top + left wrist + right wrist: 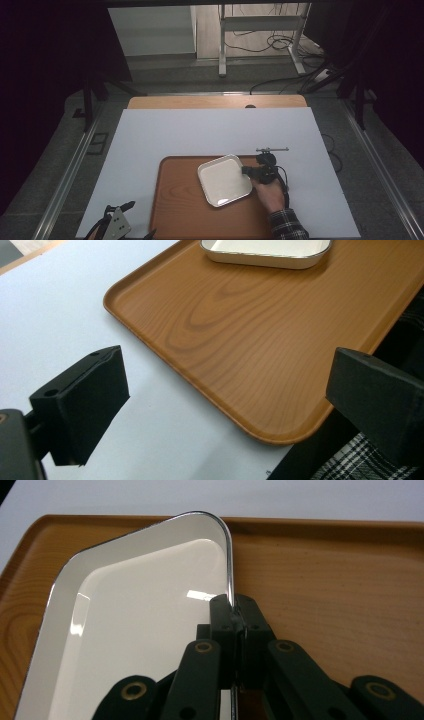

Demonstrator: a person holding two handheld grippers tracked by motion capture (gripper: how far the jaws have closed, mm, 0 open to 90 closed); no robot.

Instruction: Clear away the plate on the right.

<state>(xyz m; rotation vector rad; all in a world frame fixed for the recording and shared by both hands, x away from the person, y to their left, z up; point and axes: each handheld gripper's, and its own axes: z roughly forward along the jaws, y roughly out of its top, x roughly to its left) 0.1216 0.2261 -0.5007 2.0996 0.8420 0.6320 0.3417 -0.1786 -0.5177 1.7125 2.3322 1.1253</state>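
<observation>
Our left gripper nearest, jaws wide over the wooden tray's corner, our right gripper pinching the white dish's rim (edge between its pads).

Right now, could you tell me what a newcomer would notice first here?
The white square dish on the wooden tray stands out, with the right gripper shut on its rim. The left gripper hangs open near the tray's corner, over the white table sheet.
</observation>
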